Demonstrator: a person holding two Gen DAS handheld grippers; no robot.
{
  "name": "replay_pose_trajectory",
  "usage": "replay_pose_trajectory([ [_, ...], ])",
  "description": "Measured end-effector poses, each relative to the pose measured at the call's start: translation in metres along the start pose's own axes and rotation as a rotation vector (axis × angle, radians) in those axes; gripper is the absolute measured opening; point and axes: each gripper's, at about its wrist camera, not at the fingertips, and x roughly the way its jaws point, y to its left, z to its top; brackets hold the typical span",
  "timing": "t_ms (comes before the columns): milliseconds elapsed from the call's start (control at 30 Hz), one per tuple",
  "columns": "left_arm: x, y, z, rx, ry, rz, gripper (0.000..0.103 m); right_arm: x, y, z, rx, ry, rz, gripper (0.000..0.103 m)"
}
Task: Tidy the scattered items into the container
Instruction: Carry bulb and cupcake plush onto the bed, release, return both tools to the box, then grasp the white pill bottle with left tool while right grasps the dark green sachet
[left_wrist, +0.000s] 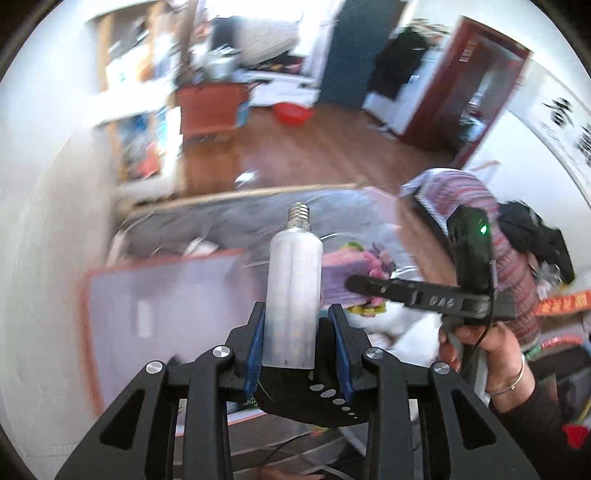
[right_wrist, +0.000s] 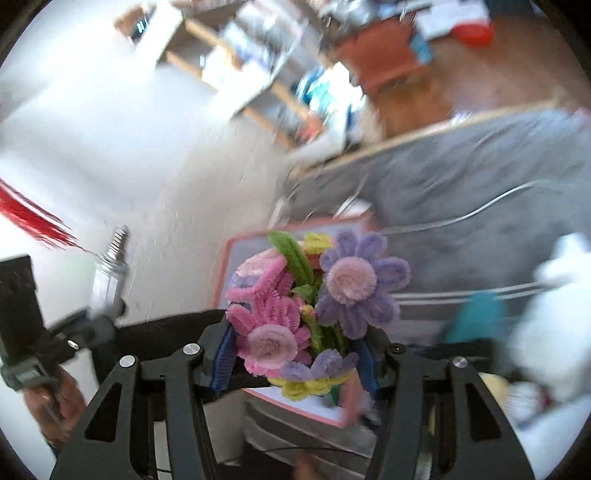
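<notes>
Left wrist view — left tongs (left_wrist: 295, 325) grasp one bulb (left_wrist: 291, 291), right tongs (right_wrist: 295, 350) one bouquet (right_wrist: 314, 306).

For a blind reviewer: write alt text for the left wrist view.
The left hand-held gripper grips a white LED corn bulb upright, screw base on top. To its right a hand holds the right hand-held gripper, pointing at pipe-cleaner flowers; behind lie a pink-rimmed container and a blurred room.

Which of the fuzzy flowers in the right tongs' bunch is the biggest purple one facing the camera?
The purple pipe-cleaner flower with the pale pink centre, upper right in the bouquet. The others showing a face are a pink flower lower left and small purple and yellow ones below.
</notes>
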Motion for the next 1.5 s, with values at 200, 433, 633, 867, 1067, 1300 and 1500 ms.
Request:
replay_pose_trajectory([
  [200, 0.028, -0.069, 0.008, 0.076, -0.023, 0.172, 0.074, -0.080, -0.050, -0.015, 0.141, -0.118, -0.198, 0.096],
  [433, 0.032, -0.054, -0.005, 0.154, 0.003, 0.300, 0.081, -0.145, -0.045, -0.006, 0.151, -0.115, -0.156, 0.096],
  [633, 0.064, 0.072, -0.025, 0.016, 0.139, 0.372, 0.083, -0.056, 0.038, -0.028, -0.080, 0.114, -0.020, 0.078],
  [867, 0.196, 0.168, -0.058, 0.000, 0.384, 0.341, 0.083, 0.121, 0.085, -0.059, -0.225, 0.446, -0.041, 0.071],
  [1067, 0.316, 0.184, -0.059, 0.078, 0.481, 0.287, 0.081, 0.153, 0.057, -0.079, -0.255, 0.517, -0.039, 0.070],
  [1300, 0.319, 0.213, -0.063, -0.013, 0.476, 0.230, 0.041, 0.158, 0.067, -0.061, -0.312, 0.498, -0.030, 0.064],
  [1500, 0.215, 0.248, -0.046, -0.154, 0.286, 0.271, 0.041, 0.242, 0.115, -0.056, -0.418, 0.583, -0.094, 0.073],
])
